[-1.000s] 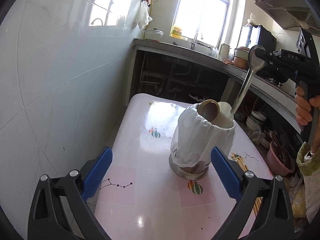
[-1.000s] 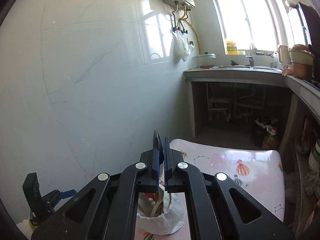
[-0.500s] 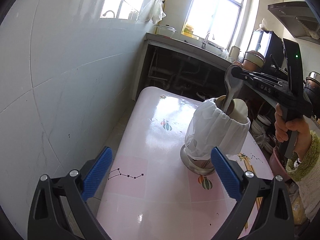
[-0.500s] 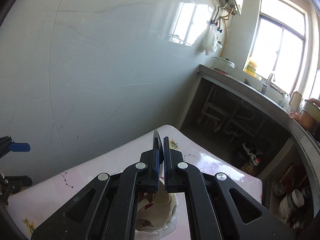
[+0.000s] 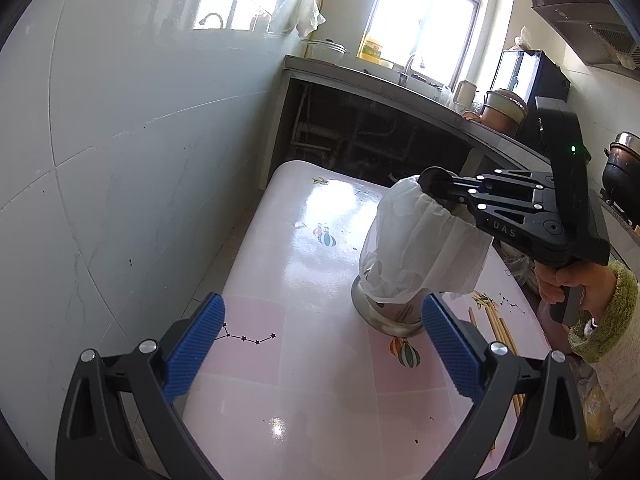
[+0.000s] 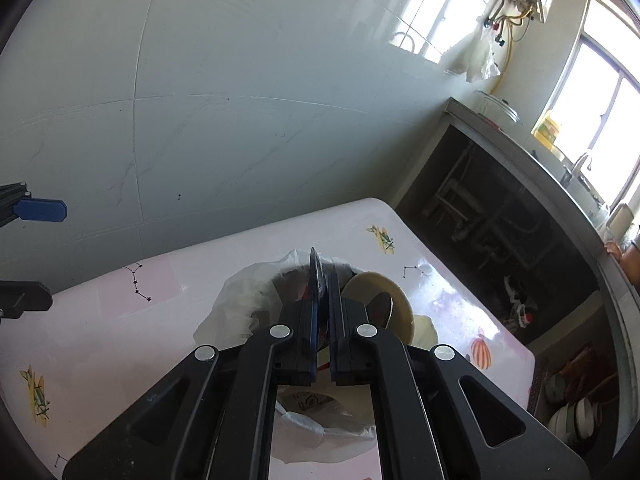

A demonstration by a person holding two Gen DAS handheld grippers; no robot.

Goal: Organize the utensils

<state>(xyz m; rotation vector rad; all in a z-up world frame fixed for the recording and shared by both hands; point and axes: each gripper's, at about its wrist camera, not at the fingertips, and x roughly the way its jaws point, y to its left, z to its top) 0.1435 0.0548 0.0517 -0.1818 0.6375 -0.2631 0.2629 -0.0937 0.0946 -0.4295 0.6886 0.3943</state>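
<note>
Step in hand, as I read it: dropping a utensil into the holder (image 5: 404, 268), a metal-based cup lined w/ a white plastic bag, standing mid-table on the pink patterned table (image 5: 320, 360). The right gripper (image 6: 325, 276) sits right over the holder's mouth, jaws pressed nearly together w/ only a sliver of gap; in the right wrist view a grey metal spoon (image 6: 382, 308) shows just beside the fingers, inside the holder next to a cream ladle (image 6: 400, 300). Can't tell if the pads pinch the spoon's handle or it already rests free, since the grip point is hidden behind the fingers. The left gripper (image 5: 320, 344) hovers near the table's near end, blue pads spread wide, nothing btwn them, holder well ahead of it. Wooden chopsticks (image 5: 496, 328) lie on the table just right of the holder, not yet put away. Next move prob calls for parting the right jaws so the spoon settles, lifting straight up w/o snagging the bag, then going for the chopsticks.
</note>
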